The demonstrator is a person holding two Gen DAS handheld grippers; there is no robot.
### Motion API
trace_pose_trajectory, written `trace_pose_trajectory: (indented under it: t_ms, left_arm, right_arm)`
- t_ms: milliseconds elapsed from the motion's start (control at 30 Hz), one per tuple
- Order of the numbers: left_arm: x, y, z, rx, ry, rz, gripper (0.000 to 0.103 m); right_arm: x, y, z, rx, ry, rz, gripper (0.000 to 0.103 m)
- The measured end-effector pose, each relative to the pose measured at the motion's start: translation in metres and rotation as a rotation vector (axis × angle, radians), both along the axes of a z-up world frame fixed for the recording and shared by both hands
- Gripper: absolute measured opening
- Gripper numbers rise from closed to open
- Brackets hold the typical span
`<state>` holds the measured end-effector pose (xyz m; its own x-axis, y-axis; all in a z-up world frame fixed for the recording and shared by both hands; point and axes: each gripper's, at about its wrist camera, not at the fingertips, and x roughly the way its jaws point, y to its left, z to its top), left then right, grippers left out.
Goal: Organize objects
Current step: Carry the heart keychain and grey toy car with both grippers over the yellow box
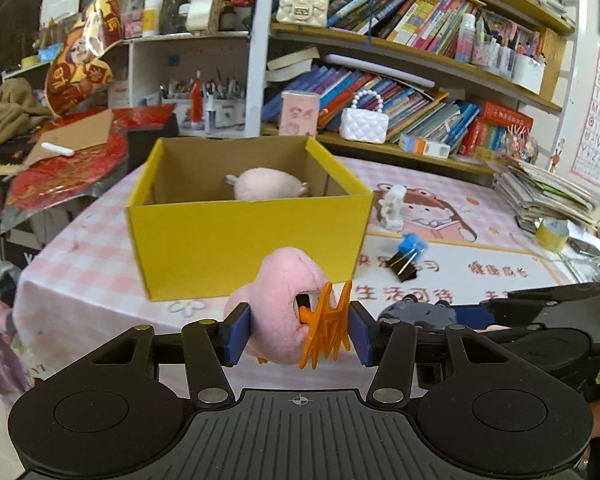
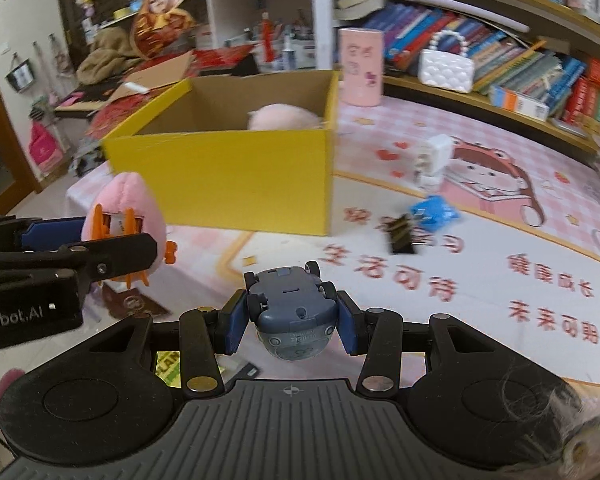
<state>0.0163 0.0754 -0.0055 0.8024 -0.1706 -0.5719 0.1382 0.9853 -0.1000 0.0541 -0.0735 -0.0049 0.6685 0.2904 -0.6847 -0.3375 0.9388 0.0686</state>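
The left gripper (image 1: 299, 328) clamps a pink plush toy (image 1: 280, 312) with an orange claw clip (image 1: 328, 326) between its fingers. The right gripper (image 2: 292, 320) squeezes a grey-blue toy car (image 2: 294, 312), underside up. Both hang short of the yellow box (image 1: 244, 240) on the surface (image 1: 80, 272). Right of the box lie a black binder clip (image 1: 404, 268) and a blurred blue item (image 1: 414, 246). Inside the box, a second pink plush (image 1: 266, 184) is half hidden by the wall.

Yellow box (image 1: 244, 248), pink plush (image 1: 280, 300) (orange clip (image 1: 328, 324)), grey-blue toy car (image 2: 292, 308), pink checked tablecloth (image 1: 80, 264)
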Motion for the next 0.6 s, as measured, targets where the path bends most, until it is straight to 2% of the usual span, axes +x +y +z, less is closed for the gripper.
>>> trace_pose_trajectory:
  t_ms: [367, 600]
  left_arm:
    - [-0.022, 0.050, 0.005, -0.015, -0.021, 0.068, 0.050]
    - [-0.014, 0.059, 0.021, -0.040, -0.091, 0.053, 0.050]
  right_arm:
    - [-0.016, 0.049, 0.003, 0.003, -0.019, 0.040, 0.043]
    - [-0.012, 0.052, 0.015, 0.012, -0.063, 0.001, 0.042]
